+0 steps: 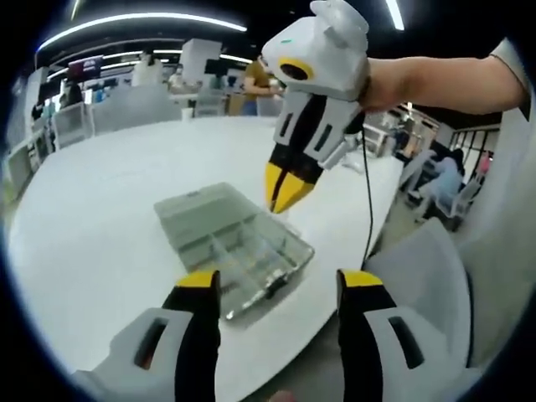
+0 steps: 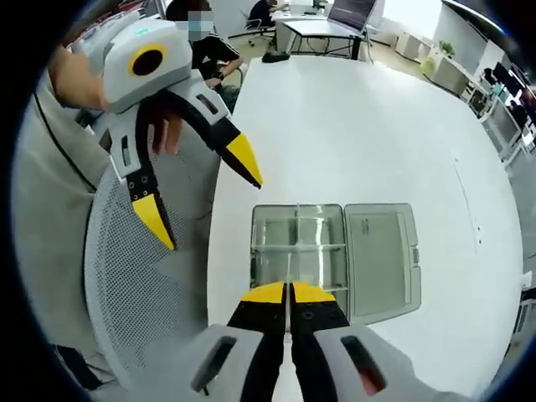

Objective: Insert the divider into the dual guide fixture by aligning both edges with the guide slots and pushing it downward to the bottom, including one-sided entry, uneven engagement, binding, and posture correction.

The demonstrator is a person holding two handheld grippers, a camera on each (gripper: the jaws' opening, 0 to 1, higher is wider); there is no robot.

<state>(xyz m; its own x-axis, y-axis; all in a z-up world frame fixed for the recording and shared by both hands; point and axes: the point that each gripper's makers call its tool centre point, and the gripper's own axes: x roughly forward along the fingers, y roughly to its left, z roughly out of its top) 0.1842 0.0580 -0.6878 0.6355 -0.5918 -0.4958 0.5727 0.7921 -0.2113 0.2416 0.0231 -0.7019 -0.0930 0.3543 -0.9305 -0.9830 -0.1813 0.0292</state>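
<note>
A clear plastic compartment box (image 1: 251, 255) (image 2: 272, 264) lies on the white table with its lid (image 1: 194, 209) (image 2: 381, 251) folded open beside it. My right gripper (image 2: 288, 292) is shut just above the box's near compartments. A thin clear divider (image 2: 289, 266), seen edge-on, runs out from between its jaws. From the left gripper view, the right gripper (image 1: 285, 194) points down over the box's far edge, held by a hand. My left gripper (image 1: 279, 283) (image 2: 203, 203) is open, nothing between its fingers, hanging off the table's edge beside the box.
The box sits near the edge of the white table (image 1: 100, 209) (image 2: 360, 126). A grey mesh chair (image 2: 126, 276) (image 1: 427, 276) stands at that edge. A black cable (image 1: 369, 201) hangs from the right gripper. Desks and people fill the background.
</note>
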